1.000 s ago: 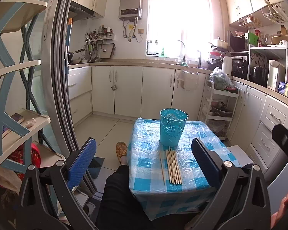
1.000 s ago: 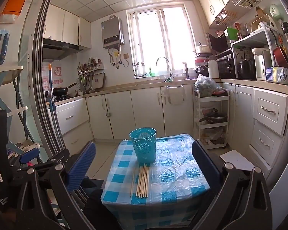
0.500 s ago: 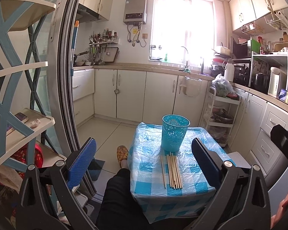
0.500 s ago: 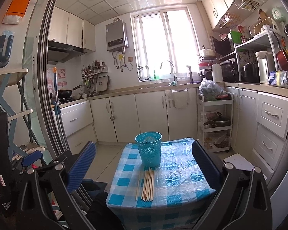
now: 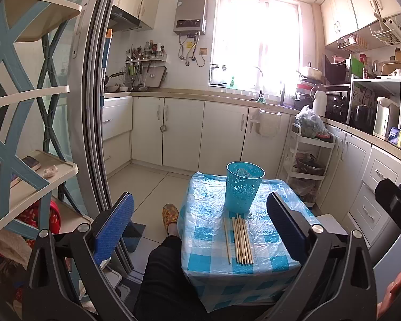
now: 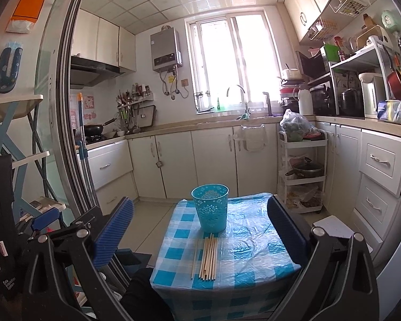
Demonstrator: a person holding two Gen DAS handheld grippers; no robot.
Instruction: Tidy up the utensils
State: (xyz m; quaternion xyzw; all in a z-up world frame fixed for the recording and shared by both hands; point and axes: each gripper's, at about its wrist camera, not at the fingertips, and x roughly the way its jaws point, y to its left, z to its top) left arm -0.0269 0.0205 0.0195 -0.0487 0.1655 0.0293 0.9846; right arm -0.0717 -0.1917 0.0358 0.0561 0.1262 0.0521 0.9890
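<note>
The chopsticks (image 5: 240, 238) lie in a flat bundle on the table (image 5: 270, 240), ends pointing toward the camera, with one stick set slightly apart on the left of the bundle. The left tool (image 5: 200, 227) is held above and short of the near table edge; its two blue-padded fingers (image 5: 114, 224) are spread wide and hold nothing. In the left wrist view the bundle appears between the two fingers, nearer the right one, and well apart from both. The right tool (image 6: 200, 227) is likewise spread wide and empty, held back from the table; in its view the chopsticks (image 6: 208, 255) appear between the fingers, roughly centred, with no contact. The far ends of the chopsticks reach just to the base of the turquoise perforated basket (image 5: 243, 187), which stands upright toward the far side of the table. The same basket (image 6: 211, 207) shows in the right wrist view; its rim is open, and whether anything lies at its bottom cannot be told from either view. The table carries a blue-and-white checked cloth (image 6: 173, 251) under a clear plastic sheet. A white tiered cart (image 6: 302, 171) stands beyond the table on the right, with a bagged bundle on its top tier and a lidded pot (image 6: 306, 169) on its middle tier. The person's dark-clad leg (image 5: 168, 272) and a yellow slipper (image 5: 170, 214) show left of the table.
</note>
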